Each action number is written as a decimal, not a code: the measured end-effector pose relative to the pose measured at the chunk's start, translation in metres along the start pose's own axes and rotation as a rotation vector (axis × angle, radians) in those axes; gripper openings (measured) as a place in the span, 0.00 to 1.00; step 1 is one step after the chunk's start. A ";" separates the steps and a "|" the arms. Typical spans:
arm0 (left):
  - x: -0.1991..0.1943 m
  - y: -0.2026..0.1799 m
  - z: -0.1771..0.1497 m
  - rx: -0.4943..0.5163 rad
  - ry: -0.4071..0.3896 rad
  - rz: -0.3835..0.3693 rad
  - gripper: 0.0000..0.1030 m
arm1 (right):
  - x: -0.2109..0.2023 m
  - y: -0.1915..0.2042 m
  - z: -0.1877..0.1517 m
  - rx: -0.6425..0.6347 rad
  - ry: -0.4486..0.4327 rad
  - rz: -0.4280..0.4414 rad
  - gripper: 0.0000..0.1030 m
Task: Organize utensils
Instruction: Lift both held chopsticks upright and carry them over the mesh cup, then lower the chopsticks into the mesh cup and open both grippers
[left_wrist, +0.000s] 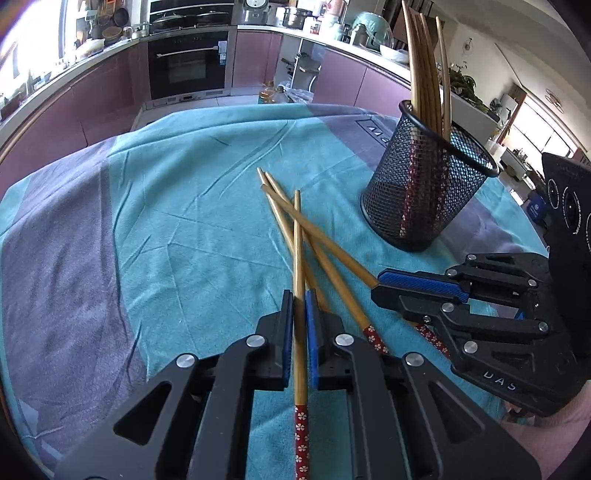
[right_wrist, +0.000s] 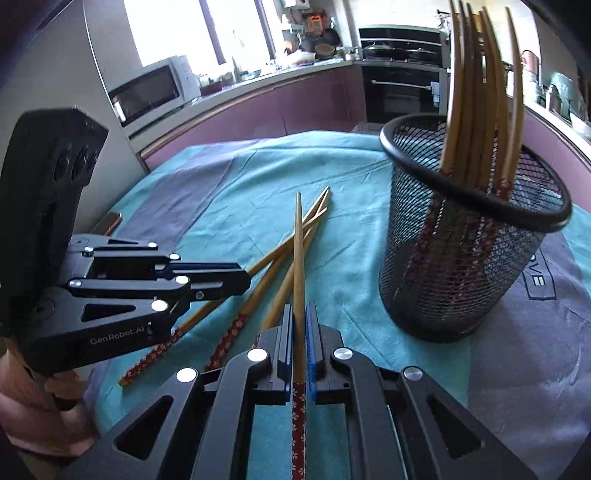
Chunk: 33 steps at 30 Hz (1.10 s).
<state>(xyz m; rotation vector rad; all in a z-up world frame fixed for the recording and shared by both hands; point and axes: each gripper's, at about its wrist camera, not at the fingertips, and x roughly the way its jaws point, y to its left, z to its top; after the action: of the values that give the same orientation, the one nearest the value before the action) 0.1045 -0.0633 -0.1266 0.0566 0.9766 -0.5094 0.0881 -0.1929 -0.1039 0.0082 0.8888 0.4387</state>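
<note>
Four wooden chopsticks (left_wrist: 325, 258) with red flowered handles lie crossed on the teal tablecloth (left_wrist: 184, 229), toward its near edge. The left gripper (left_wrist: 300, 295) has its jaws clenched on one chopstick (left_wrist: 300, 350); the right gripper (right_wrist: 300, 314) grips another (right_wrist: 298, 258) the same way. Just beyond the pile, toward the cloth's right edge, a black mesh holder (right_wrist: 461, 258) stands upright with more chopsticks (right_wrist: 476, 92) in it, tips up.
</note>
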 end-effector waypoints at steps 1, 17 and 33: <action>0.002 0.000 0.000 0.000 0.005 -0.001 0.08 | 0.001 0.000 0.000 -0.002 0.004 -0.001 0.06; -0.019 0.001 0.014 -0.016 -0.053 -0.081 0.07 | -0.030 0.000 0.017 0.003 -0.114 0.044 0.06; -0.130 -0.052 0.109 0.021 -0.489 -0.253 0.07 | -0.131 -0.051 0.070 0.086 -0.578 -0.050 0.06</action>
<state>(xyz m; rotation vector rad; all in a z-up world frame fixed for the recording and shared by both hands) 0.1079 -0.0885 0.0488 -0.1687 0.4999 -0.7252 0.0875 -0.2766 0.0292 0.1829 0.3373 0.3250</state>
